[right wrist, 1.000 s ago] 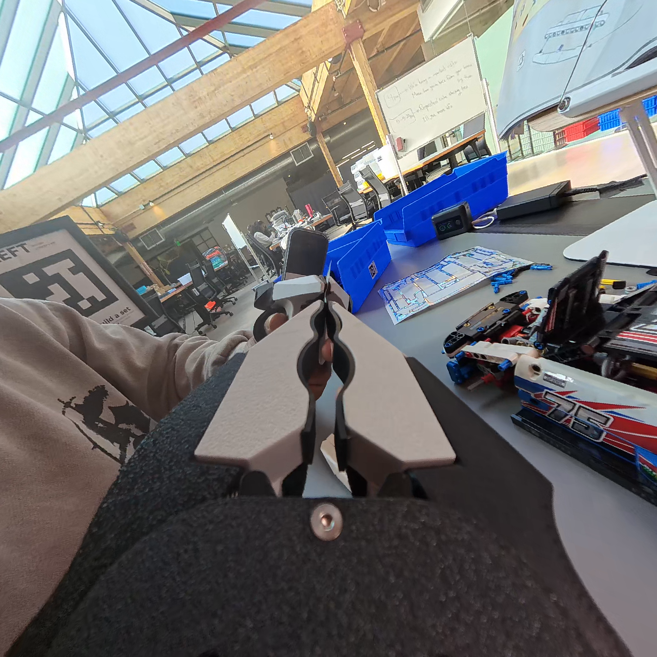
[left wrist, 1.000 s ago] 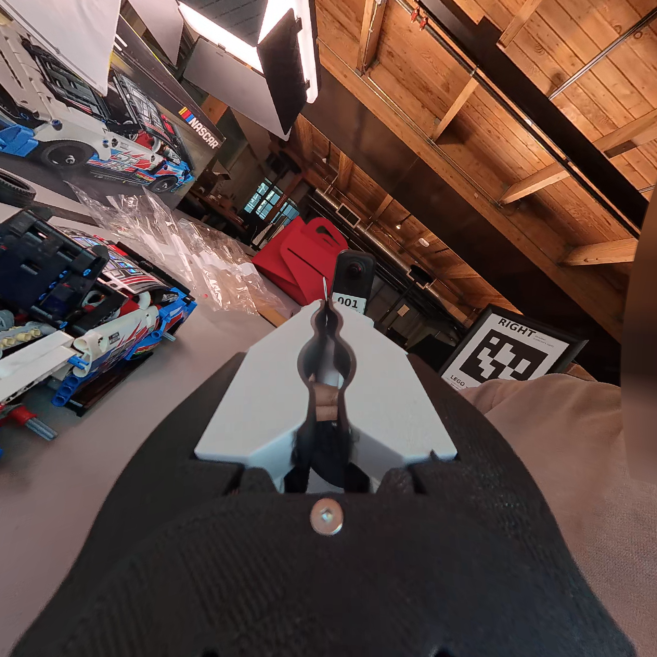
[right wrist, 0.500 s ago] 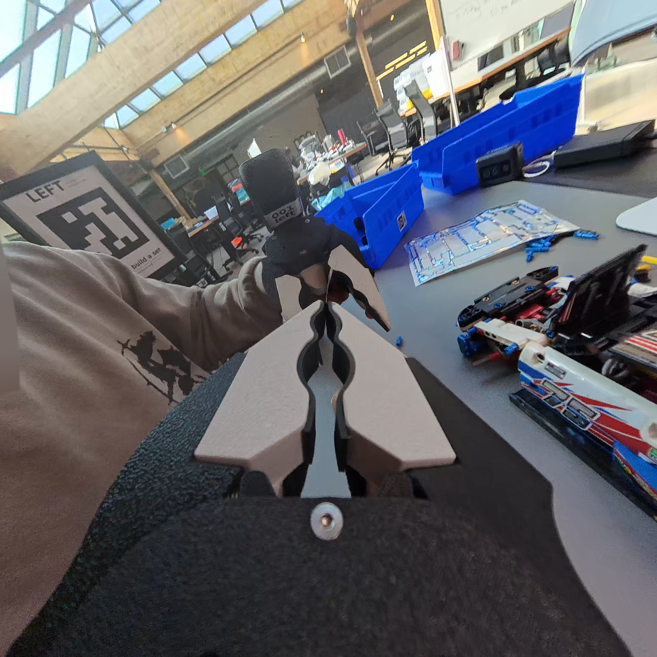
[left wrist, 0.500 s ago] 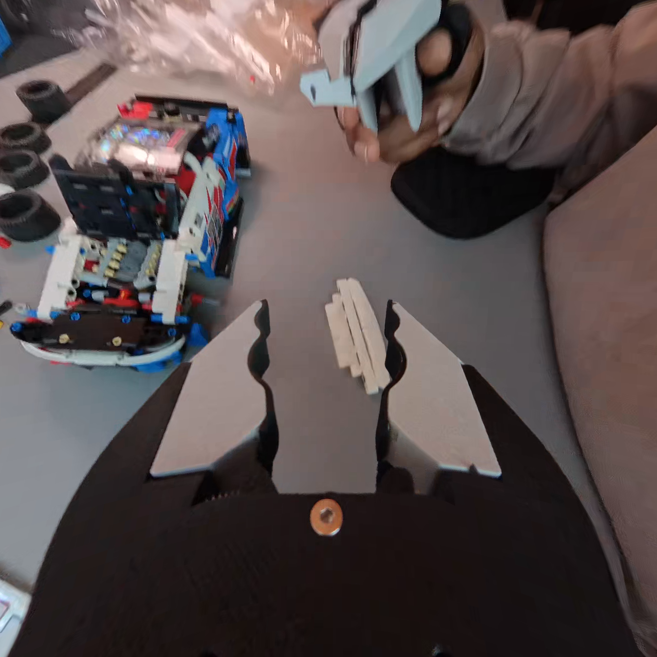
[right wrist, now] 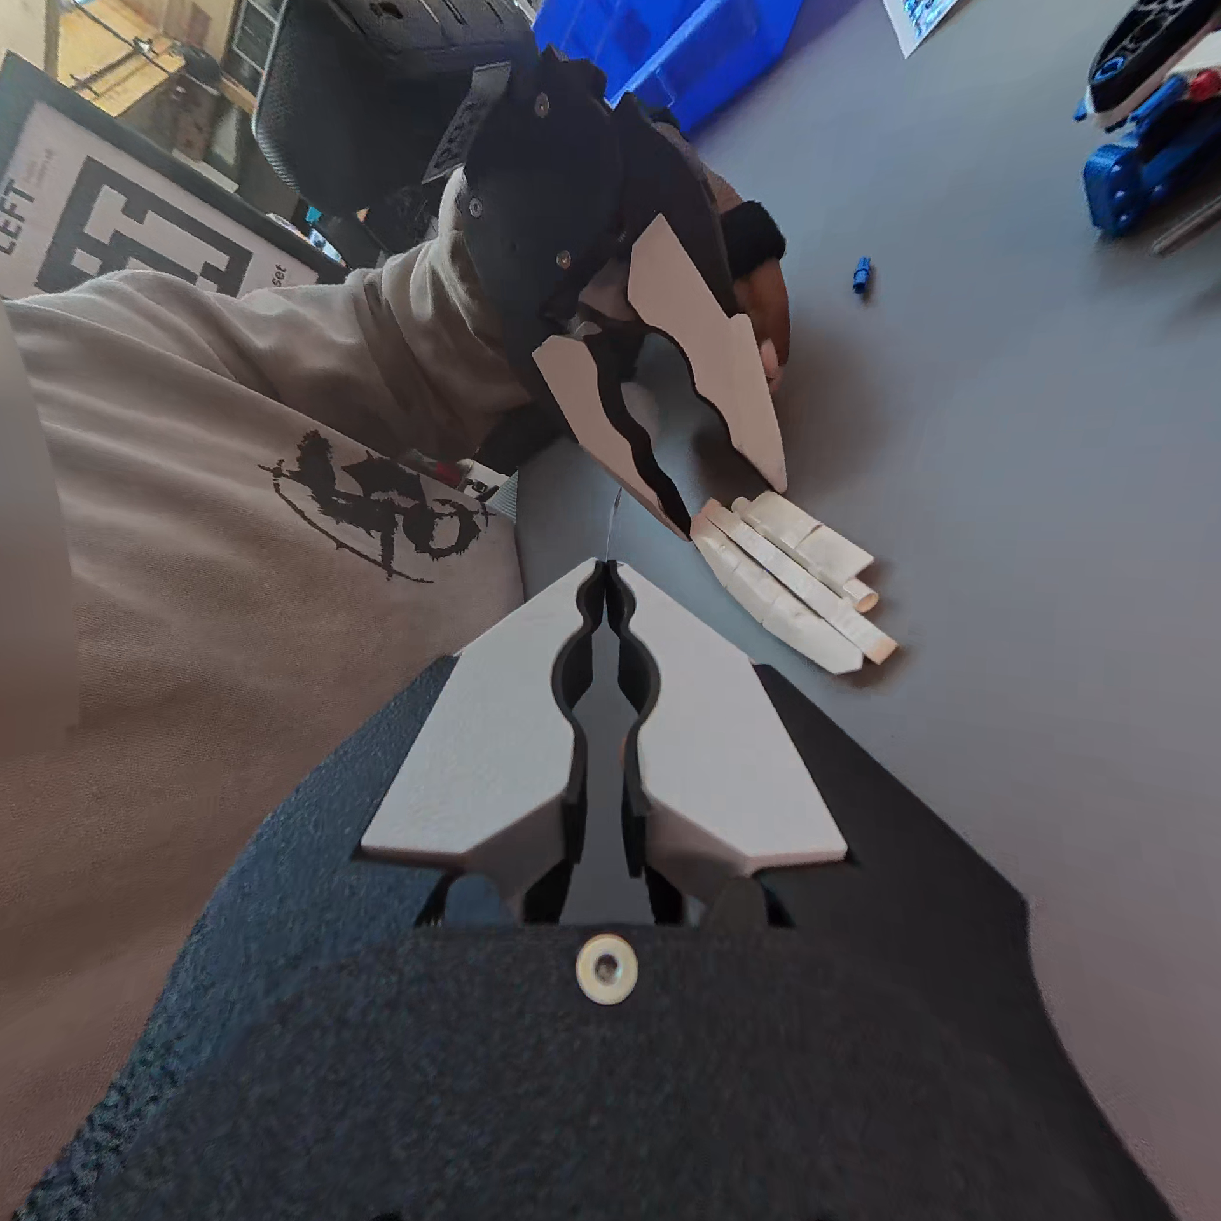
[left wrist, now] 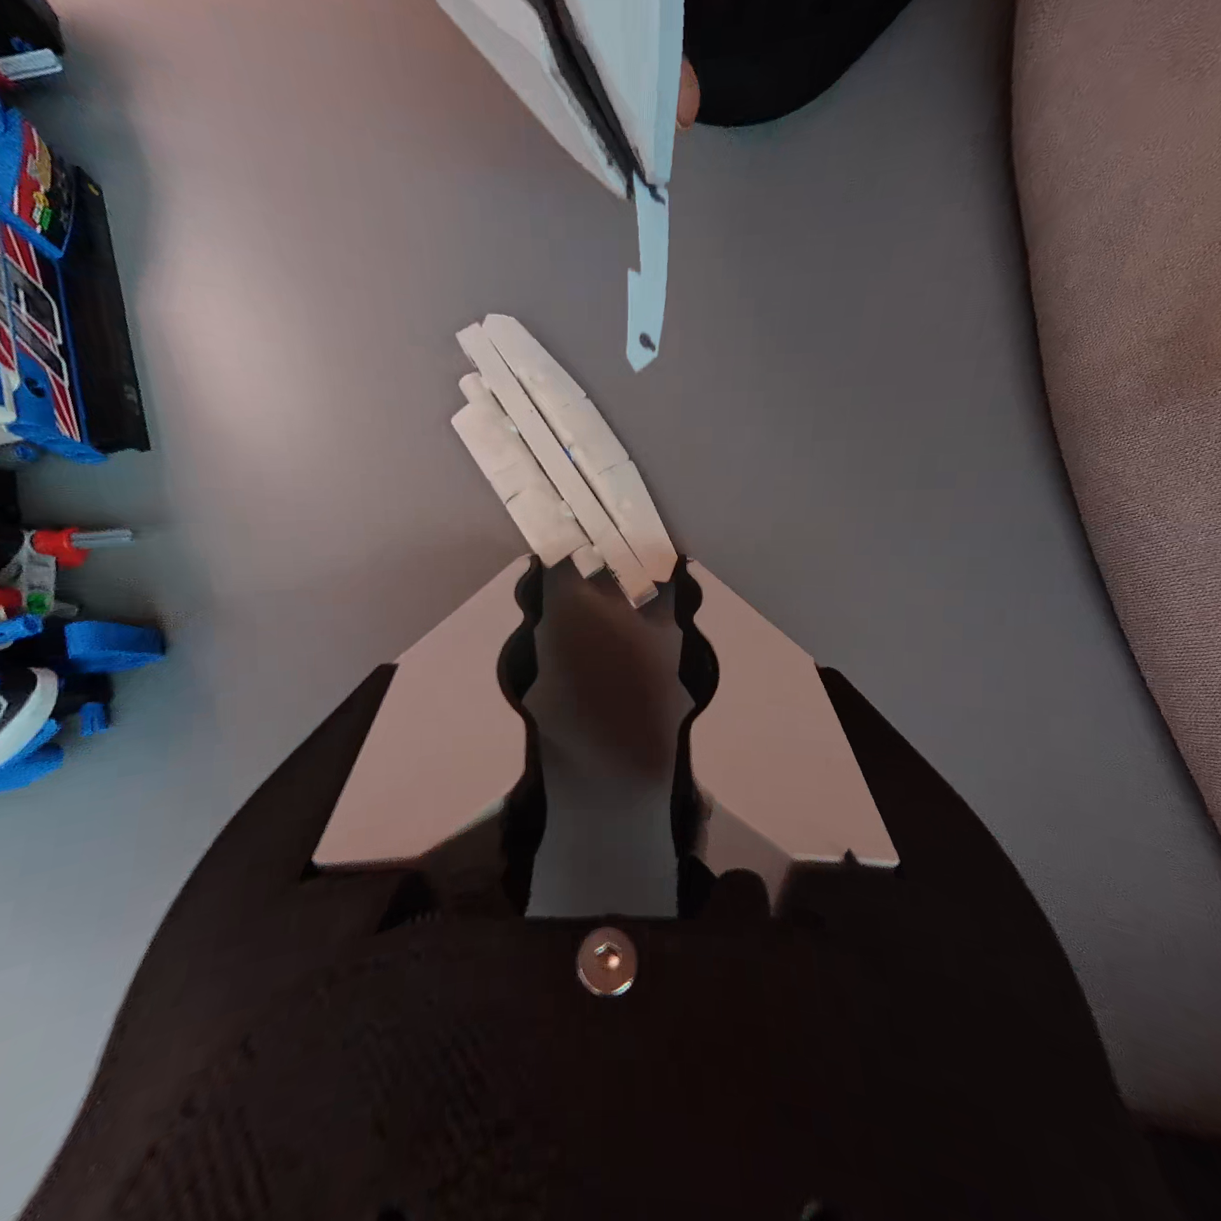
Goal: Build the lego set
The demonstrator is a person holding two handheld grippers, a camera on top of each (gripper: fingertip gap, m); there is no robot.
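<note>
A white curved lego assembly lies on the grey table. My left gripper has its jaws closed in on the assembly's near end, both tips touching its sides. It also shows in the right wrist view, at the assembly. My right gripper is shut on a thin flat white piece that hangs just above the assembly's far end; the right wrist view shows that piece only edge-on. The right gripper points down from the top of the left wrist view.
The partly built blue, white and red lego car stands to the left, and also shows in the right wrist view. A loose blue pin lies on the table. Blue bins stand behind. A sleeved arm borders the table edge. My hands' fingertips stand some 9 cm from each other.
Both grippers tipped down from facing the room to the table. The left gripper opened, moved onto the white assembly, then narrowed onto its end. The right gripper brought the thin piece close above it.
</note>
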